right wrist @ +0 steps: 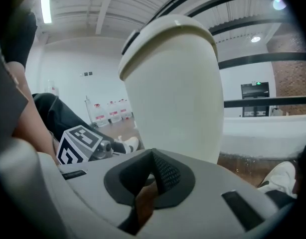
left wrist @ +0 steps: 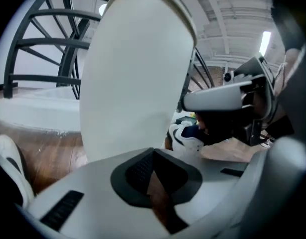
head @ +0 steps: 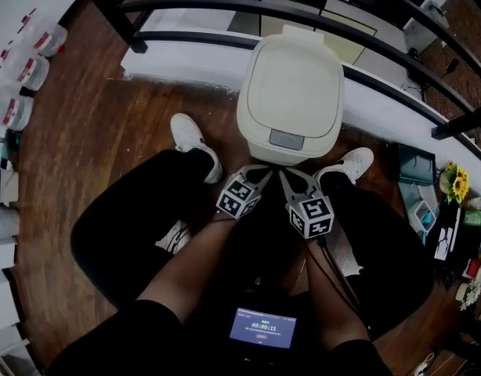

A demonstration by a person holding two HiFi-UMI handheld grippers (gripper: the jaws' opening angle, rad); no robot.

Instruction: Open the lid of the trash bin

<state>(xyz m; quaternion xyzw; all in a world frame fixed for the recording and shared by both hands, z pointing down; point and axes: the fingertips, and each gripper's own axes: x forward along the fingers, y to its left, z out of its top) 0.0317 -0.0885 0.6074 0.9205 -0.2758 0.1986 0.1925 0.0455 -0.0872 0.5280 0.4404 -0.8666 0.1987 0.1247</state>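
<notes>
Dim, even indoor light; a ceiling strip lamp [right wrist: 46, 9] glares up-left of the right gripper [right wrist: 152, 159]. Fisheye edges curve and darken.

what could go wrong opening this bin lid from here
1. The lid is closed and its grey latch button is small; the shut left gripper or right gripper could slip off it.
2. A push may slide or tip the trash bin instead of releasing the lid.
3. The black railing crosses above the bin's back, so the rising lid might hit it.
</notes>
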